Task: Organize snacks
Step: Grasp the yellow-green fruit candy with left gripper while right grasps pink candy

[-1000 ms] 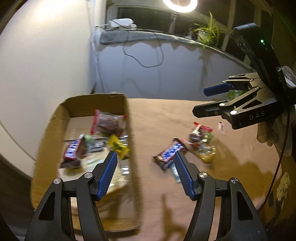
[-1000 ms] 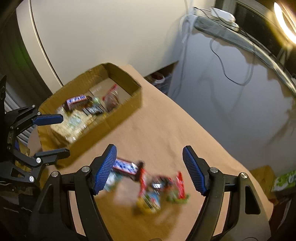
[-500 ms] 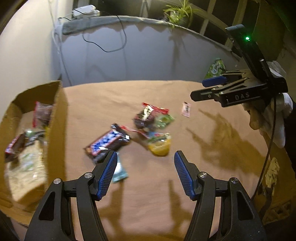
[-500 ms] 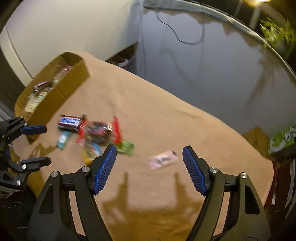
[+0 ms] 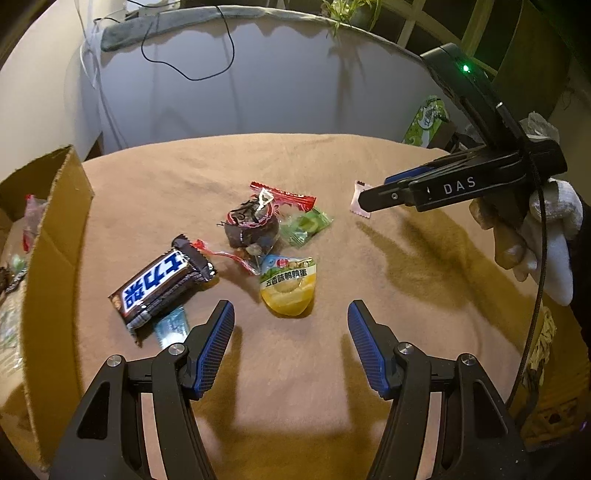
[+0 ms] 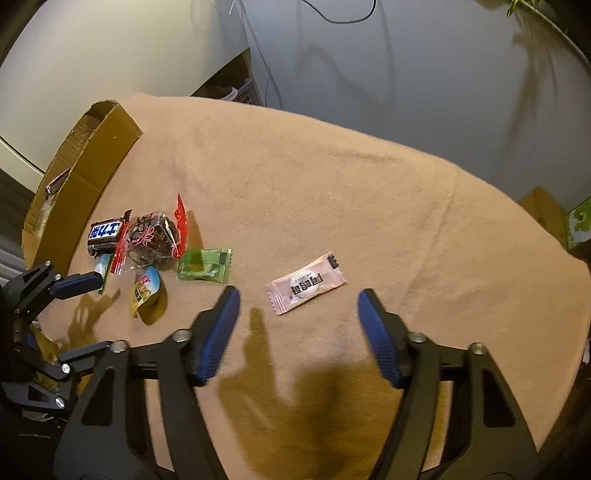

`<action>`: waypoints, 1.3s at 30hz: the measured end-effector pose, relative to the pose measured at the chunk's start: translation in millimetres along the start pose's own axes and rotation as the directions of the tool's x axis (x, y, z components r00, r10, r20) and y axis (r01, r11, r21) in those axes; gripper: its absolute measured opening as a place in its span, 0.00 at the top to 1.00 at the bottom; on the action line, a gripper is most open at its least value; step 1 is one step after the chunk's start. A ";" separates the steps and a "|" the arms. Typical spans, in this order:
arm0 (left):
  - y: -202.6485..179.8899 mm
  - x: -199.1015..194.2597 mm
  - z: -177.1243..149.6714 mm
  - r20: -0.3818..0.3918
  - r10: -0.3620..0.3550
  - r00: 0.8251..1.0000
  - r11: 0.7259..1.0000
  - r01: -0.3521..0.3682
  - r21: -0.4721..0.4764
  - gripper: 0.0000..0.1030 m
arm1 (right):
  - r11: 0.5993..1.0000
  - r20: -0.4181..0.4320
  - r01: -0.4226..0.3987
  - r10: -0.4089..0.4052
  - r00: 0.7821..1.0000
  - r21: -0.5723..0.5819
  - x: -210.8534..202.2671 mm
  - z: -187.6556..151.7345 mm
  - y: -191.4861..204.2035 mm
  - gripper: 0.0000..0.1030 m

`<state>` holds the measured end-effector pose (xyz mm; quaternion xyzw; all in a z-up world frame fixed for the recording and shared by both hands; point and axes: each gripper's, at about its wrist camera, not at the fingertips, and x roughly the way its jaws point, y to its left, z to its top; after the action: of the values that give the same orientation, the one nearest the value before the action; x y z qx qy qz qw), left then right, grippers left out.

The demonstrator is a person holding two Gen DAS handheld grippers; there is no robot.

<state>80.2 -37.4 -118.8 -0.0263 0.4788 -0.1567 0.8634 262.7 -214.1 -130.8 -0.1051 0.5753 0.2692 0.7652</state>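
Now both hand-held grippers, left (image 5: 291,325) and right (image 6: 297,314), hang spread; lower the right squarely over the pink candy (image 6: 305,283), then pinch its middle.

This looks like a lived-in room at home — a counter draped in a tan fleece blanket (image 6: 332,192) with wrapped snacks scattered on it, and an open brown cardboard box (image 6: 92,155) at one end. Behind it runs a pale grey wall (image 5: 277,92) with a thin black cable (image 5: 192,55) trailing down it, and a green leafy houseplant (image 5: 347,11) sits up on the ledge — domestic clutter, dimly lit, nothing industrial.
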 end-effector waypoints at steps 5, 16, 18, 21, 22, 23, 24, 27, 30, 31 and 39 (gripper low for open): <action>0.3 8.9 2.0 -0.015 -0.008 1.000 1.000 0.008 0.002 0.38 | 1.000 -0.026 -0.012 0.013 1.000 0.022 9.9 4.8 -0.4 0.56; 5.0 22.9 11.3 -0.022 -0.002 1.000 1.000 0.002 -0.013 0.47 | 0.997 -0.036 0.071 -0.072 0.997 -0.034 29.7 26.9 23.5 0.64; 2.7 26.2 11.4 -0.024 0.001 1.000 1.000 -0.001 -0.007 0.49 | 0.991 -0.035 0.108 -0.111 0.993 -0.075 29.5 25.9 27.4 0.65; 0.1 30.9 11.7 -0.020 0.007 1.000 1.000 -0.007 0.002 0.51 | 0.984 -0.035 0.138 -0.143 0.989 -0.114 31.6 22.6 38.3 0.66; -0.3 31.6 12.4 -0.018 0.008 1.000 1.000 -0.008 0.003 0.55 | 0.982 -0.033 0.144 -0.149 0.988 -0.125 31.5 21.4 40.3 0.67; 0.1 32.2 13.1 -0.018 0.009 1.000 1.000 -0.009 0.008 0.58 | 0.981 -0.032 0.146 -0.152 0.988 -0.131 31.4 20.2 42.2 0.68; -0.2 33.4 13.6 -0.017 0.014 1.000 1.000 -0.014 0.013 0.65 | 0.980 -0.032 0.148 -0.153 0.988 -0.135 31.4 19.6 43.6 0.71; -2.5 36.1 14.4 -0.012 0.024 1.000 0.999 -0.024 0.028 0.69 | 0.979 -0.032 0.143 -0.149 0.988 -0.145 23.7 5.6 48.7 0.79; -5.5 35.4 12.6 -0.006 0.027 1.000 0.999 -0.026 0.036 0.71 | 0.977 -0.022 0.145 -0.150 0.988 -0.155 21.0 0.0 51.3 0.80; -6.1 34.1 11.7 -0.004 0.026 1.000 0.999 -0.025 0.036 0.71 | 0.979 -0.019 0.142 -0.146 0.989 -0.150 18.8 -0.6 52.2 0.80; -9.1 14.1 3.3 0.031 0.014 0.999 0.999 -0.015 0.035 0.71 | 0.984 0.022 0.121 -0.120 0.993 -0.128 0.8 -11.7 55.5 0.81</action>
<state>87.7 -50.5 -126.8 -0.0100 0.4627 -0.1585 0.8721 223.6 -173.2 -127.0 -0.1871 0.5440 0.2597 0.7757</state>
